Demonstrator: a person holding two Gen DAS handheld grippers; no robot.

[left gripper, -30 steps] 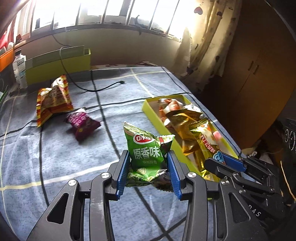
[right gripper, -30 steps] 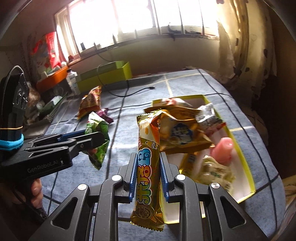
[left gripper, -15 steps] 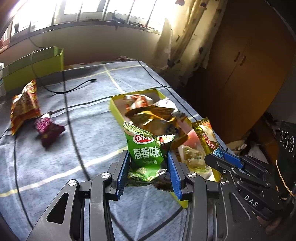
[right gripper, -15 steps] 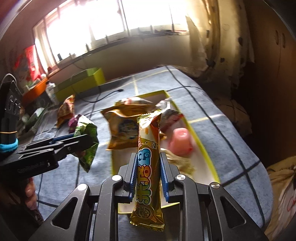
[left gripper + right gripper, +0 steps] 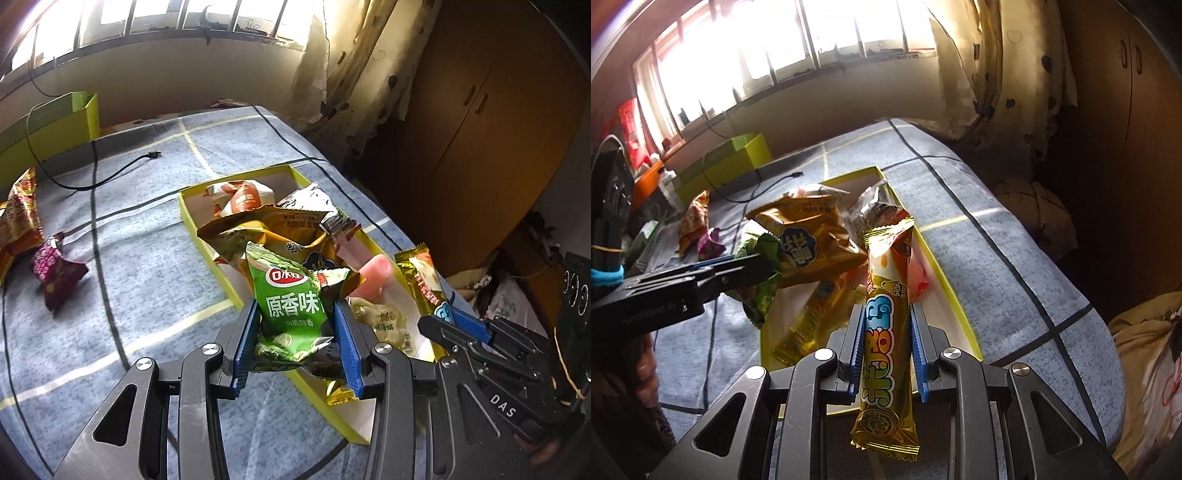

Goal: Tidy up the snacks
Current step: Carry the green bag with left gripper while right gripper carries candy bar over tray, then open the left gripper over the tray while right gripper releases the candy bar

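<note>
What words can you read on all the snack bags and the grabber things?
"原香味": big white characters on the green snack bag held in the left gripper.
"DAS": white letters on the right gripper's body.
Red oval logo on the green bag: too distorted to read.
Golden snack bar in the right gripper: cartoon lettering, not clearly readable.
Golden chip bag in the yellow box: print blurred.

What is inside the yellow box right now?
The yellow box holds a big golden bag, an orange-white packet, a silver packet, a pink piece and a pale green packet. The packets and held snacks cover much of its floor.
</note>
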